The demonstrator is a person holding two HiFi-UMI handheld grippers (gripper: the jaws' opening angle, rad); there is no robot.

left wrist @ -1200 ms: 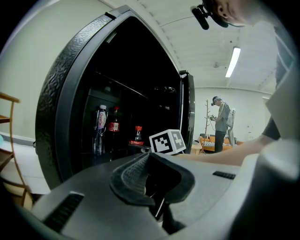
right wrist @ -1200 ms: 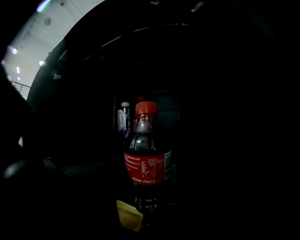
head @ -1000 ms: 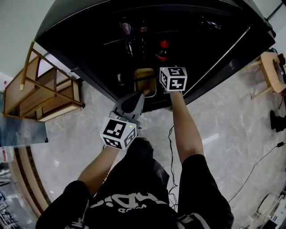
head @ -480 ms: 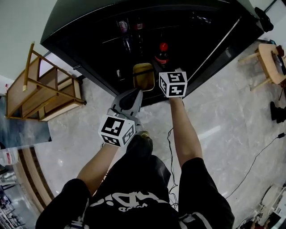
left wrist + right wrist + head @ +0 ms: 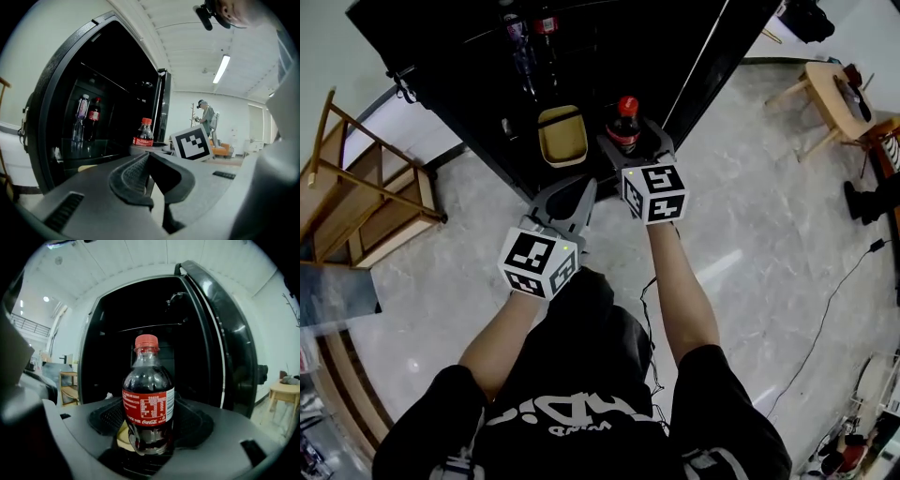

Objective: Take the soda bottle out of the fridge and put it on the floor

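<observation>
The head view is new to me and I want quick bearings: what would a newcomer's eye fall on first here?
A dark soda bottle with a red cap stands upright, gripped between the jaws of the right gripper, in front of the open black fridge. Lower left in the head view, the left gripper is shut and empty.

Glossy clear plastic soda bottle (image 5: pixel 147 397); glossy black fridge (image 5: pixel 441 84); polished stone floor (image 5: pixel 769 234).
</observation>
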